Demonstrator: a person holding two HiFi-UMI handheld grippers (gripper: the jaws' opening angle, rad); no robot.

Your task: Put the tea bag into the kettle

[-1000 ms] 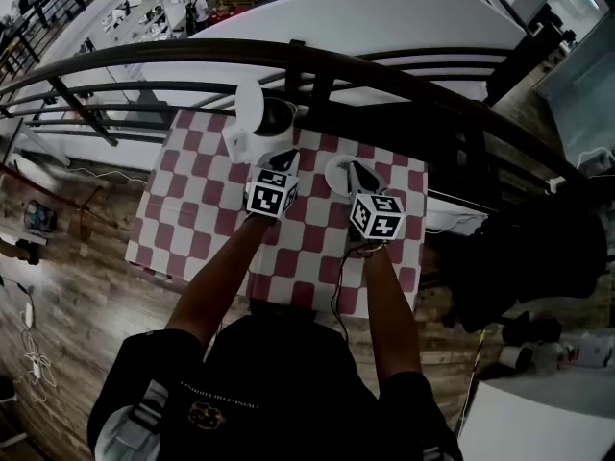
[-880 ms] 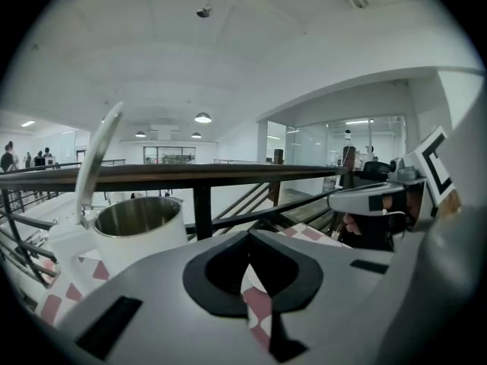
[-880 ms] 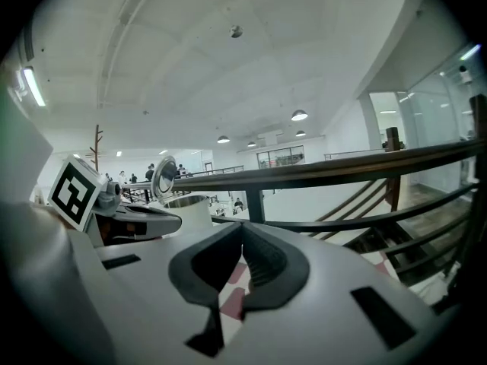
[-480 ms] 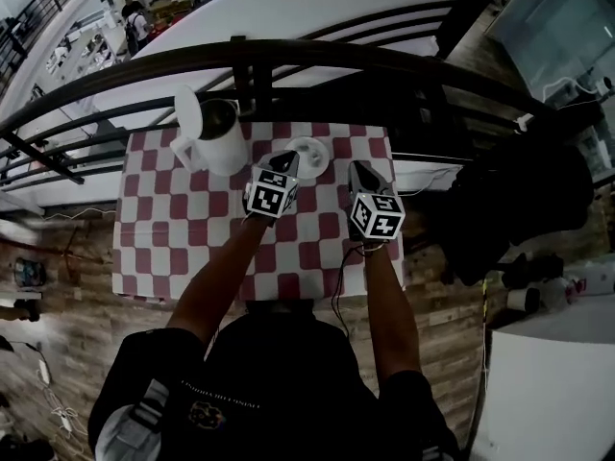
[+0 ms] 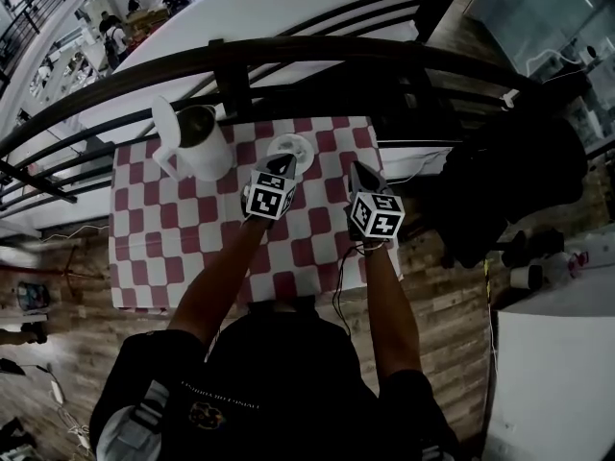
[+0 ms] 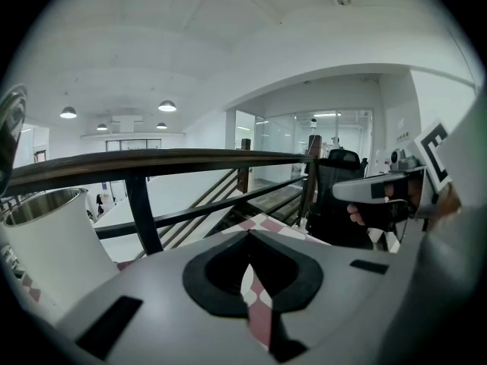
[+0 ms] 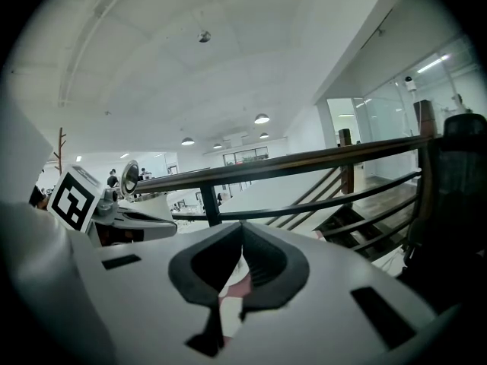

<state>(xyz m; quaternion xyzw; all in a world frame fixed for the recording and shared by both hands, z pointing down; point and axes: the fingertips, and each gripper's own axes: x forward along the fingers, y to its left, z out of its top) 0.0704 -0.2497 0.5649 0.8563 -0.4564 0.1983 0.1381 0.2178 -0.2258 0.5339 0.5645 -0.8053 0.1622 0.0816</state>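
A white kettle [image 5: 199,144] stands at the far left of the red-and-white checked table [image 5: 163,248], its lid [image 5: 163,123] flipped up. It fills the left of the left gripper view as the kettle [image 6: 53,242]. A small white saucer [image 5: 291,146] lies to its right; I cannot make out a tea bag on it. My left gripper [image 5: 282,162] hovers at the saucer's near edge, and its jaws [image 6: 248,234] are shut and empty. My right gripper [image 5: 357,169] is near the table's right side, jaws [image 7: 242,226] closed on nothing.
A black railing [image 5: 288,60] runs just behind the table's far edge. A dark bulky shape [image 5: 509,190] sits off the table's right edge on the wooden floor [image 5: 58,286]. Each gripper shows in the other's view: right gripper [image 6: 380,192], left gripper [image 7: 114,219].
Both grippers have moved to the right across the table. The left one went from in front of the kettle to the saucer; the right one went from the saucer toward the right edge.
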